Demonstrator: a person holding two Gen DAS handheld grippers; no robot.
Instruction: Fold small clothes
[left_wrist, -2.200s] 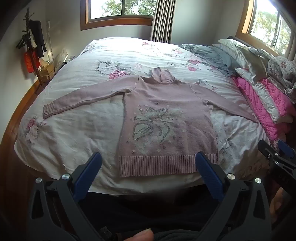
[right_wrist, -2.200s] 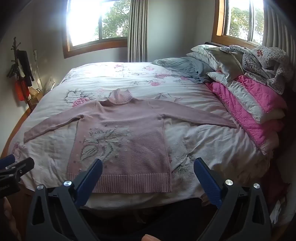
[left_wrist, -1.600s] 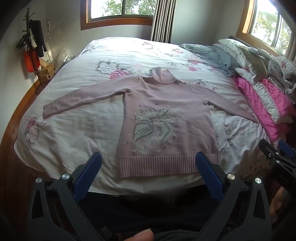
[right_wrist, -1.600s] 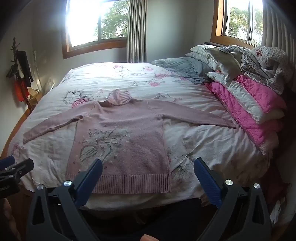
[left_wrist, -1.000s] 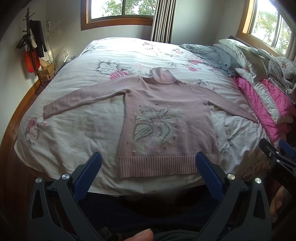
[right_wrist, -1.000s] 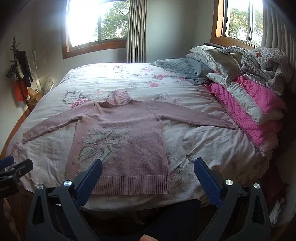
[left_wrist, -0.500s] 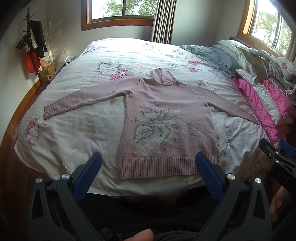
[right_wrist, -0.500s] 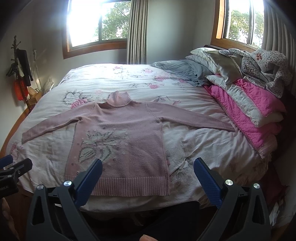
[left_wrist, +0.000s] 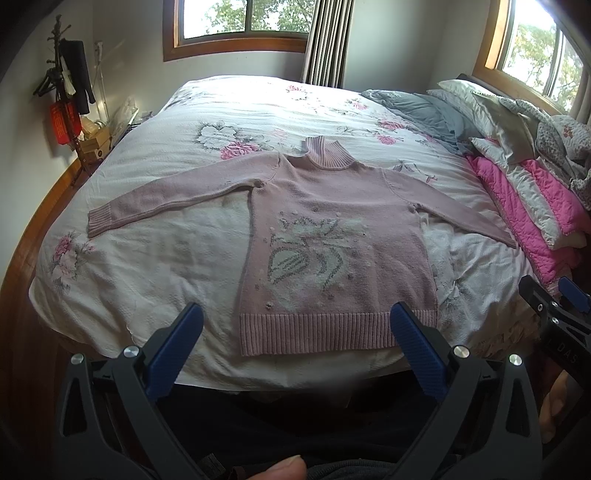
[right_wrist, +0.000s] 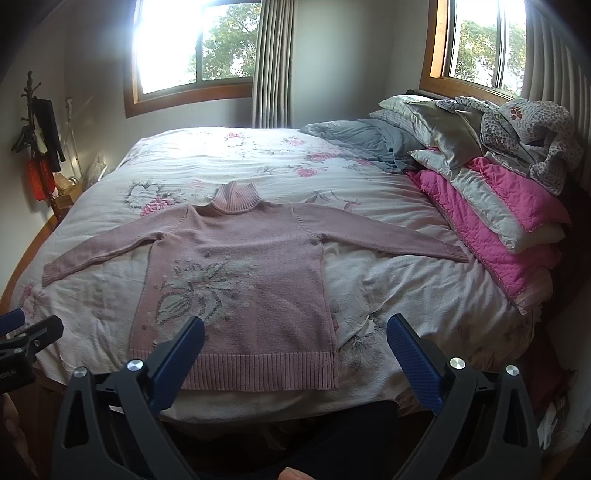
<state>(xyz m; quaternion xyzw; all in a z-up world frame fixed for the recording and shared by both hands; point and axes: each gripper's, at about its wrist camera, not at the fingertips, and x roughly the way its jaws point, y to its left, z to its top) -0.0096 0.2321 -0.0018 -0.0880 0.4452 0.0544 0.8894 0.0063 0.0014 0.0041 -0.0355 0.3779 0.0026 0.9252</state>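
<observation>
Pink sweater (left_wrist: 334, 236) lies flat, front up, on the floral bedspread (left_wrist: 155, 258) of the bed. Both sleeves spread out sideways; ribbed turtleneck collar points away from the cameras, ribbed hem lies nearest, close to the bed's near edge. A pale knitted motif sits on the chest, between collar and hem.

Left gripper (left_wrist: 295, 343): held level at the foot of the bed, short of the sweater's hem, pointing along the sweater toward the collar. Jaws spread wide, nothing between them. Blue finger pads (left_wrist: 173, 349) frame the hem from either side in the left wrist view; not touching cloth. A fingertip of the person shows at the bottom edge.

Right gripper (right_wrist: 295, 350): same pose, level, just beside the left one, off the sweater's right hem corner. Jaws wide apart, empty. Its left pad overlaps the hem in the view only; contact cannot be told. Each gripper shows at the margin of the other's view.

To the right of the sweater: pink quilt (right_wrist: 491, 221) stacked with pillows (right_wrist: 436, 122) and a grey blanket (right_wrist: 362, 142). Beyond the collar: window with curtain (right_wrist: 271, 62). Left of the sweater, past the bed: coat stand (left_wrist: 66, 85) against the wall.
</observation>
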